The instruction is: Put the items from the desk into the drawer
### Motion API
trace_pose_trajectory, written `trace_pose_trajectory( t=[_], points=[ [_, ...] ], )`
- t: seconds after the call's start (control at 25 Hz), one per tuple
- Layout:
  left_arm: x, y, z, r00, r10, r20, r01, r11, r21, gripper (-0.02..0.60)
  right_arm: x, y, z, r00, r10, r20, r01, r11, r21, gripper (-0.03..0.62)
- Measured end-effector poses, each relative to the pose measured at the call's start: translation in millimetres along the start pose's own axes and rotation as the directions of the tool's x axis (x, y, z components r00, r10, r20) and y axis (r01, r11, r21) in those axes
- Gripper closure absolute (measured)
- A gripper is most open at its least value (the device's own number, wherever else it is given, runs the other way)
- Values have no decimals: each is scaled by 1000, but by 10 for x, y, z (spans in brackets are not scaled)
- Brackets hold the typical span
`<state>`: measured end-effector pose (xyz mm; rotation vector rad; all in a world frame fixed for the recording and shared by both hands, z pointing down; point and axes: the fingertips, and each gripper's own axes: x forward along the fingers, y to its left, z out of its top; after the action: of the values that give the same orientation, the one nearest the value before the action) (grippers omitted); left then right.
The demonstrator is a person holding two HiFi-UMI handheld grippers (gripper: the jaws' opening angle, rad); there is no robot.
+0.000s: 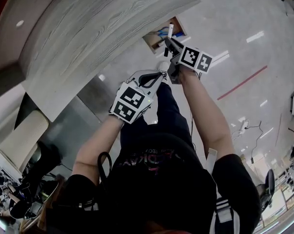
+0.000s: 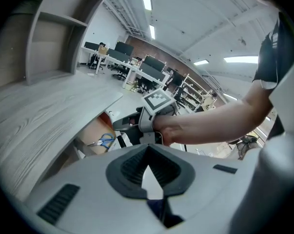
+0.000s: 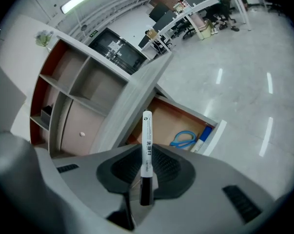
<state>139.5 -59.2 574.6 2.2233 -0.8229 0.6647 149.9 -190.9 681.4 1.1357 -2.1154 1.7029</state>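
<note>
- the marker (image 3: 146, 145) is pinched in the right claw (image 3: 146, 177) near its black end. the white barrel pokes out past the tips, probably so it can drop in nose first.
- it's hanging in the air in line with the open drawer (image 3: 213, 132), not in it yet as far as i can tell.
- the drawer sticks out from under the surface (image 3: 132, 96). blue scissors (image 3: 185, 139) and a blue-capped pen (image 3: 204, 136) already lie inside, toward the front wall, so the back part looks free for the marker.
- the left claw (image 2: 147, 172) has its tips together with nothing in it. it's hanging just beside the right one, seemingly staying out of the way.
</note>
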Motion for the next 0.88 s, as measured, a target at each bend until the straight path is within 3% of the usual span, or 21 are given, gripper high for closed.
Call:
trace_pose_trajectory(
  t=[0.4, 0.88],
  points=[
    [7, 199, -42, 999, 25, -20, -26, 999, -43, 571, 516, -211, 3, 996, -59, -60, 65, 993, 100, 519],
    [-32, 255, -61, 999, 43, -17, -45, 994, -98, 571, 726, -321, 3, 991, -84, -101, 100, 981, 165, 517]
  ],
)
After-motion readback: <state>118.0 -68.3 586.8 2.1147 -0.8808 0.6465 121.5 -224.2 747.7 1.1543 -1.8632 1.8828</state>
